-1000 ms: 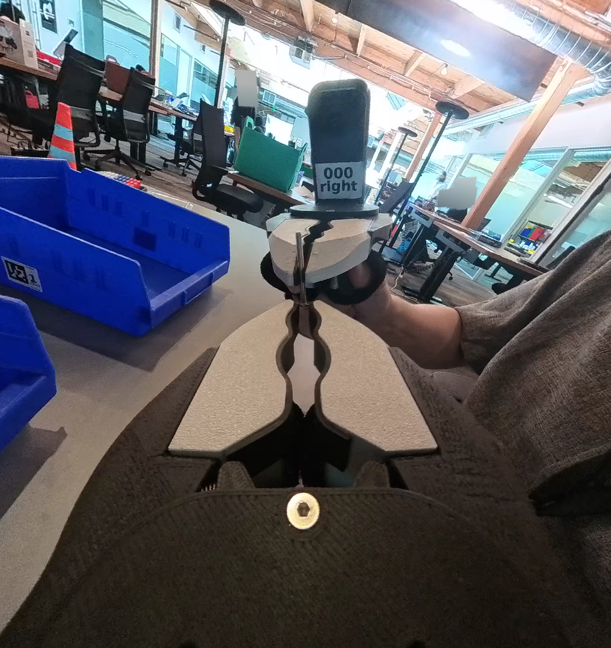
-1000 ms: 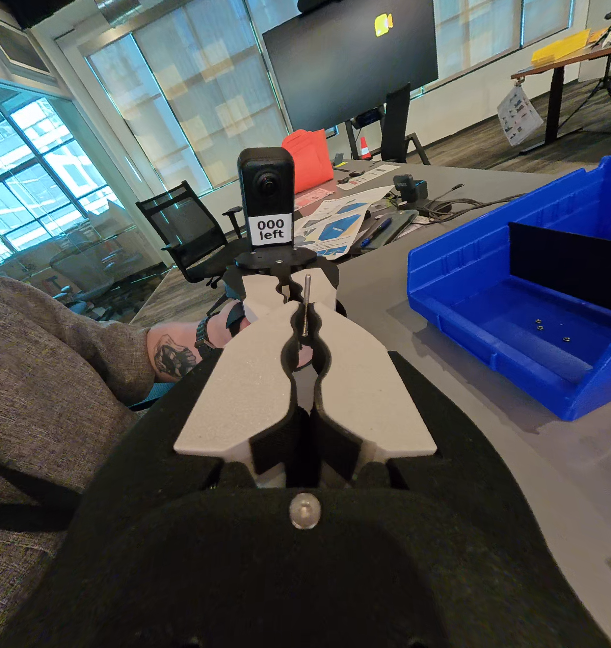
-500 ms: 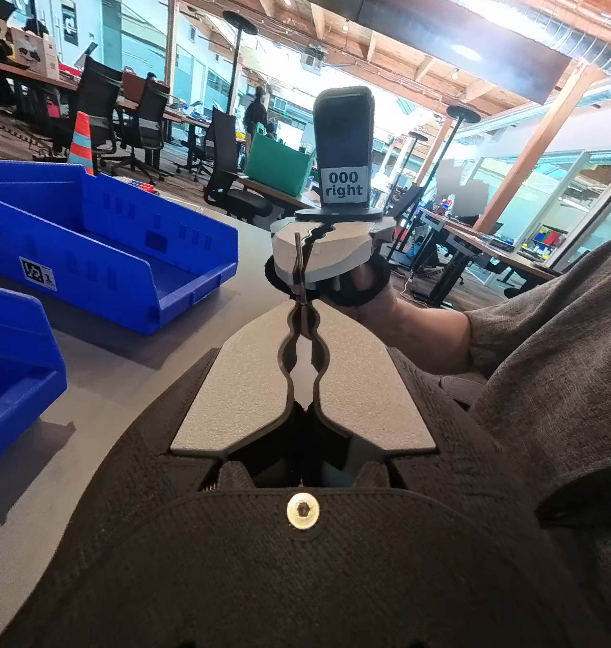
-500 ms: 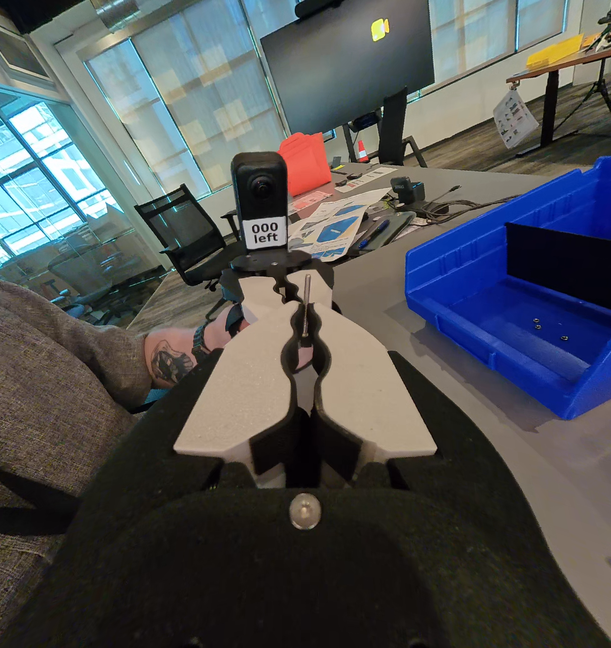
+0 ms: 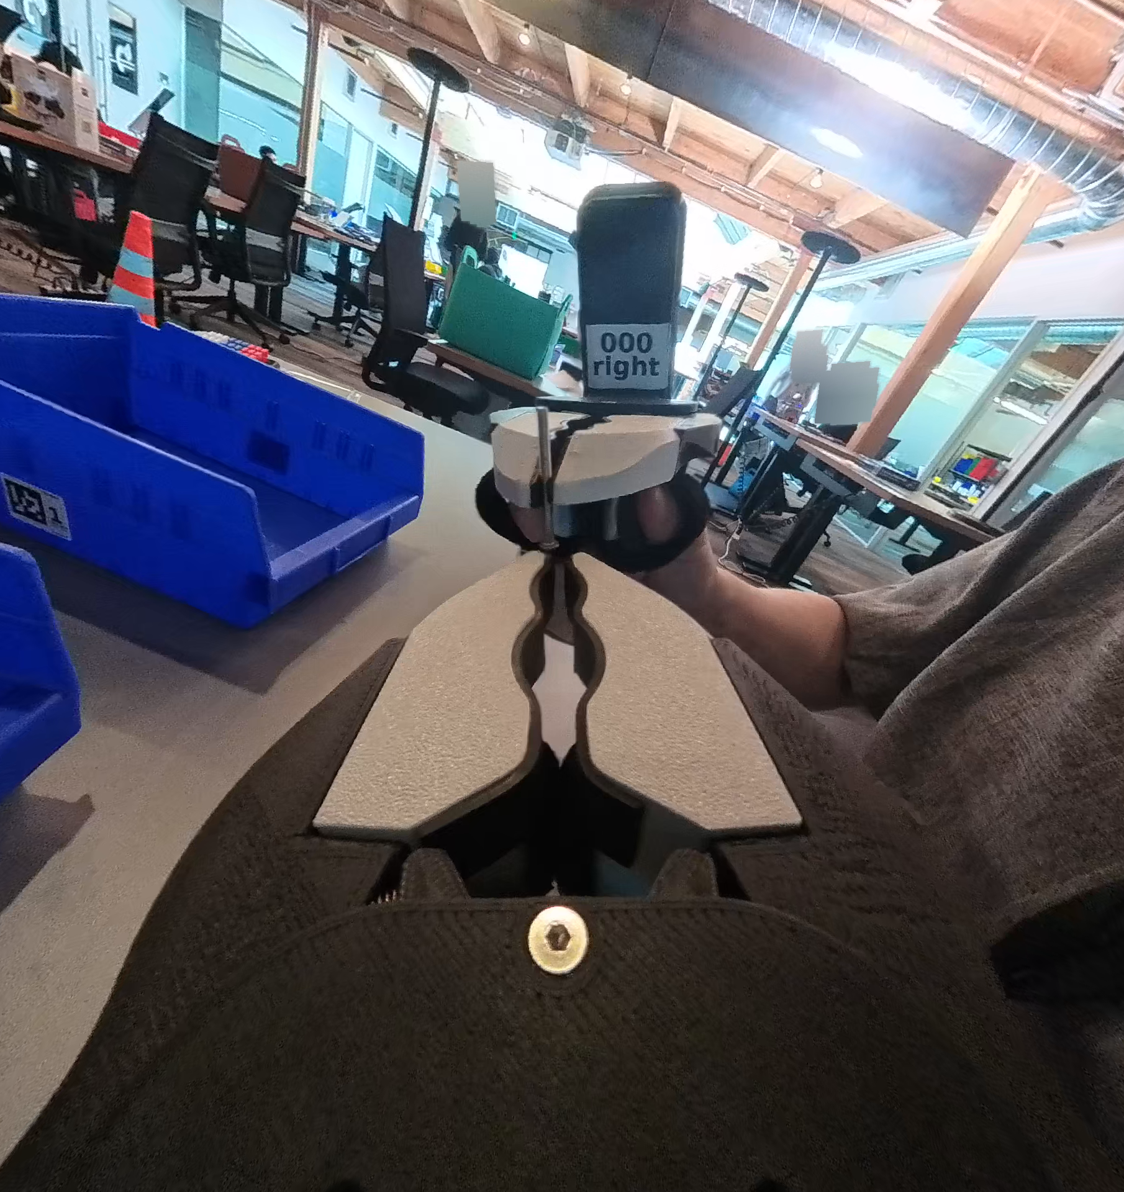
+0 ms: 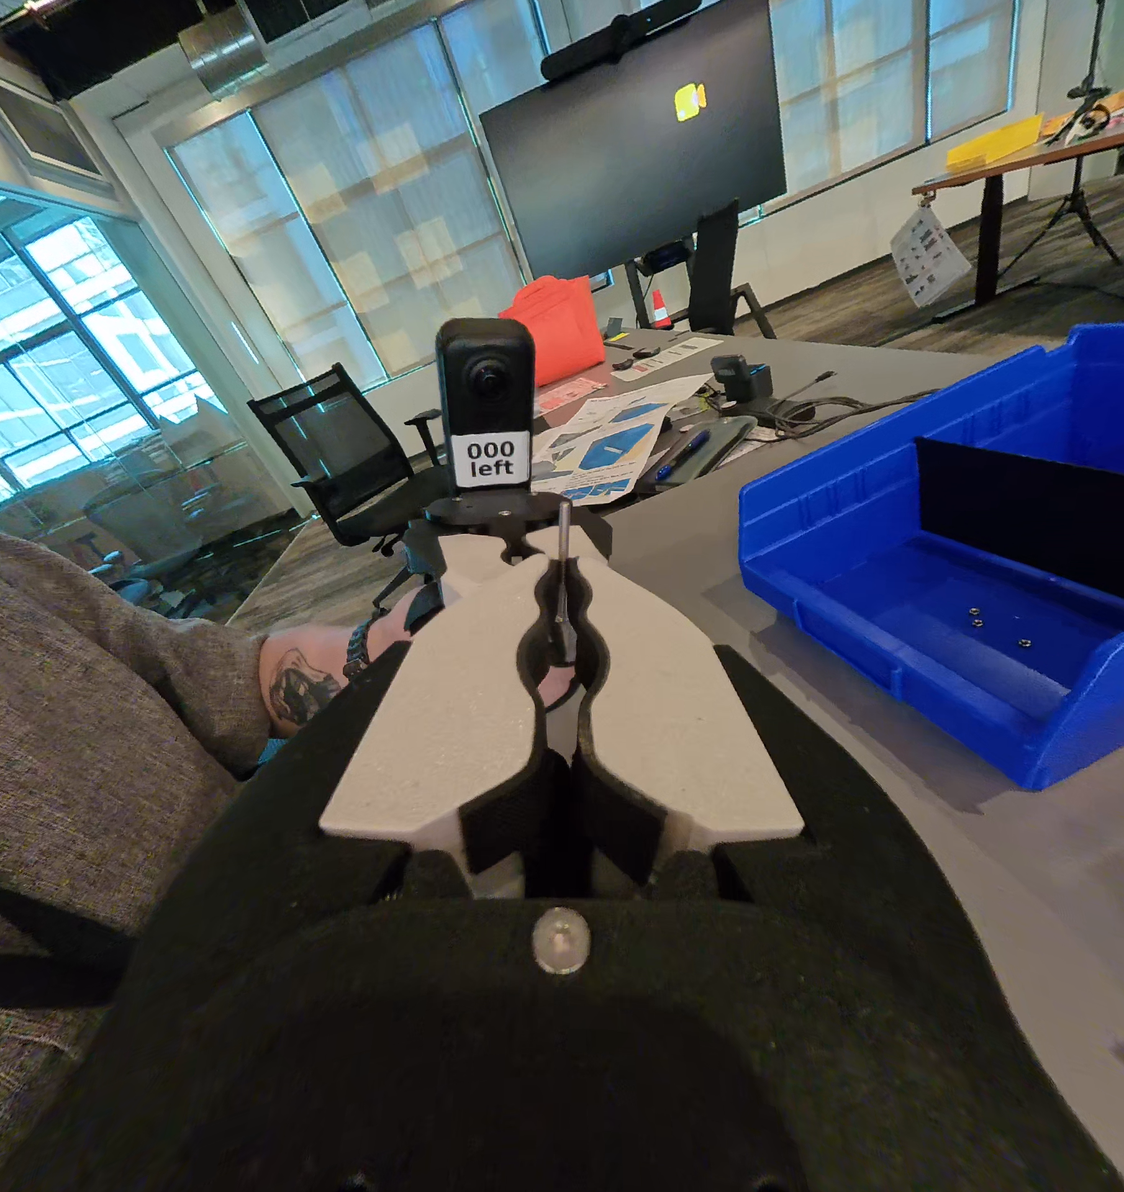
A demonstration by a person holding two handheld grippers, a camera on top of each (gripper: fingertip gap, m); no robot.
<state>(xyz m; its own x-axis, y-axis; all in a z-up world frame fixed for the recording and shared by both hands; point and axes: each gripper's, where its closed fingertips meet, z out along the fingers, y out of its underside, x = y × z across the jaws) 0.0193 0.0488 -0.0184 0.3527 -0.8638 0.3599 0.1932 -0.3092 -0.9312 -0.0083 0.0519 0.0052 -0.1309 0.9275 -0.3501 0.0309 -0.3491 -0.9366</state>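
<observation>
Right wrist view gave me my right gripper (image 6: 561,567) pinched tight on a thin, upright, silver metal bolt (image 6: 563,574), tip to tip with my left gripper (image 5: 556,564), whose jaws sat closed; I couldn't tell whether they held anything. A blue plastic bin (image 6: 972,580) stood nearby on the grey tabletop (image 6: 1030,903).

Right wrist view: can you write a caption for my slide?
Right gripper shut on a thin metal bolt, tip to tip with the left gripper, beside a blue bin.
</observation>
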